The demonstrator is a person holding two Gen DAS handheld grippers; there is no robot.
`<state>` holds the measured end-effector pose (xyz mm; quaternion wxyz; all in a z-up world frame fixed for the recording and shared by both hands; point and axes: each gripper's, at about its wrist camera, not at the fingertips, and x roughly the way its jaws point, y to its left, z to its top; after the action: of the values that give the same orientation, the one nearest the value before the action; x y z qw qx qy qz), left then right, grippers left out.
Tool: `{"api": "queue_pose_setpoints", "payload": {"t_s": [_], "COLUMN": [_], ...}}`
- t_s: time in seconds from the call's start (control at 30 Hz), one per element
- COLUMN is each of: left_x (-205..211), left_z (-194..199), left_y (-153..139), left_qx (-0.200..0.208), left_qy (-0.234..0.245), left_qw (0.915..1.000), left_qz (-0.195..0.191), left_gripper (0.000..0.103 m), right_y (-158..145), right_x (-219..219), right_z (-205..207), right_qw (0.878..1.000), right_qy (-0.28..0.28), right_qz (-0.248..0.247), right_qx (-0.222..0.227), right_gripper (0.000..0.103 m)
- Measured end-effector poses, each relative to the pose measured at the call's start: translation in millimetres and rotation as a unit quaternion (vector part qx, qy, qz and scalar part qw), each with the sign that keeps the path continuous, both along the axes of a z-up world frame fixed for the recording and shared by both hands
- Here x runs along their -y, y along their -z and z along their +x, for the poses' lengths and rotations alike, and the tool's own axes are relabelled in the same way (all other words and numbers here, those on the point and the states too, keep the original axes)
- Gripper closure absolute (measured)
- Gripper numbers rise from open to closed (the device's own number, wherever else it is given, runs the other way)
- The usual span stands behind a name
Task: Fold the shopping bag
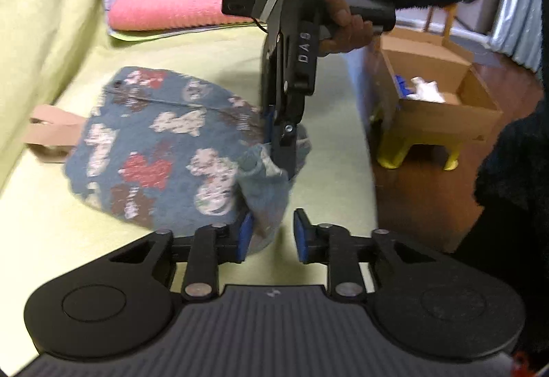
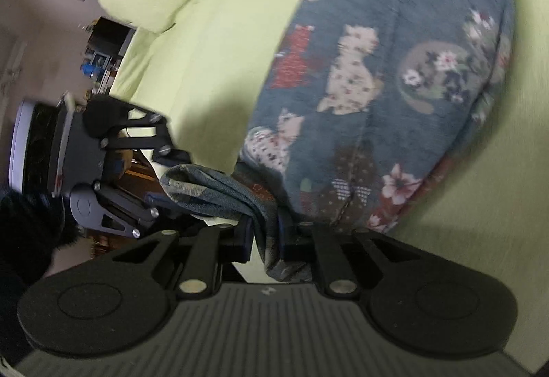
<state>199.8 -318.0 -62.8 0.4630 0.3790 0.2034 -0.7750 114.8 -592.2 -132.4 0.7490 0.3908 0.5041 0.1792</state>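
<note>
Bag (image 1: pixel 161 143), a blue cloth one printed with cats, is spread on a yellow-green bed (image 1: pixel 308 47), its tan handle (image 1: pixel 51 133) trailing at the far end. One near corner is pinched between the closed fingers of the right gripper (image 2: pixel 266 236) and raised off the bed. The left gripper (image 1: pixel 271 234) is held spread apart just beside the bunched edge, gripping nothing. A fold appears to be under way; next, the lifted corner would likely be carried across the bag's body and laid flat.
</note>
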Motion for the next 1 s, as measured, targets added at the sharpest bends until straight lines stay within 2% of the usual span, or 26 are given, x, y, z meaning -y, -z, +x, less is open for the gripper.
{"api": "queue_pose_setpoints", "payload": {"t_s": [0.07,0.17,0.23,0.33,0.43,0.6,0.67,0.73,0.77,0.83,0.87,0.9,0.93,1.0], "left_x": [-6.1,-10.9,-9.3,-1.1,8.0,17.5,19.6,21.1,21.8,23.5,24.3,25.0,26.1,28.9], "left_z": [-0.4,-14.4,-27.7,-37.0,-36.5,-21.1,-15.8,-12.6,-12.0,-12.5,-12.6,-12.5,-12.5,-12.0], "left_y": [-11.0,-27.6,-28.4,-21.9,-8.3,10.2,16.4,19.4,19.9,21.5,22.0,22.0,22.0,21.3], "left_qx": [0.014,0.029,0.053,0.077,0.101,0.087,0.077,0.066,0.063,0.058,0.055,0.054,0.052,0.048], "left_qy": [-0.014,0.010,0.040,0.056,0.049,0.008,-0.007,-0.020,-0.025,-0.034,-0.038,-0.041,-0.044,-0.048], "left_qw": [0.9996,0.9979,0.9952,0.9921,0.9909,0.9951,0.9963,0.9970,0.9972,0.9974,0.9974,0.9975,0.9975,0.9976], "left_qz": [-0.021,-0.057,-0.072,-0.082,-0.075,-0.048,-0.039,-0.033,-0.031,-0.027,-0.025,-0.023,-0.019,-0.012], "left_gripper": [0.083,0.083,0.083,0.083,0.083,0.082,0.082,0.082,0.082,0.082,0.082,0.082,0.082,0.081], "right_y": [3.1,22.6,33.6,37.7,26.5,17.0,8.8,-3.7,-10.4,-24.2,-32.4,-40.0,-45.4,-48.8], "right_x": [3.0,8.2,9.4,-3.3,-15.3,-25.6,-33.9,-46.4,-55.4,-76.0,-88.2,-101.5,-115.8,-141.9], "right_z": [4.8,26.5,42.9,41.2,22.2,13.1,6.6,-6.1,-12.9,-32.1,-45.2,-59.1,-71.7,-100.1], "right_qw": [1.000,0.999,0.999,0.998,0.998,0.999,0.999,0.995,0.991,0.976,0.962,0.944,0.923,0.882], "right_qy": [0.003,0.006,0.007,0.012,0.012,0.017,0.020,0.025,0.031,0.056,0.076,0.098,0.118,0.126], "right_qz": [0.008,0.011,0.015,0.013,0.008,-0.012,-0.041,-0.093,-0.125,-0.196,-0.239,-0.286,-0.333,-0.410], "right_qx": [-0.016,-0.034,-0.044,-0.056,-0.062,-0.050,-0.027,0.009,0.031,0.080,0.107,0.133,0.155,0.196], "right_gripper": [0.094,0.095,0.095,0.095,0.095,0.095,0.095,0.093,0.091,0.078,0.060,0.056,0.057,0.069]}}
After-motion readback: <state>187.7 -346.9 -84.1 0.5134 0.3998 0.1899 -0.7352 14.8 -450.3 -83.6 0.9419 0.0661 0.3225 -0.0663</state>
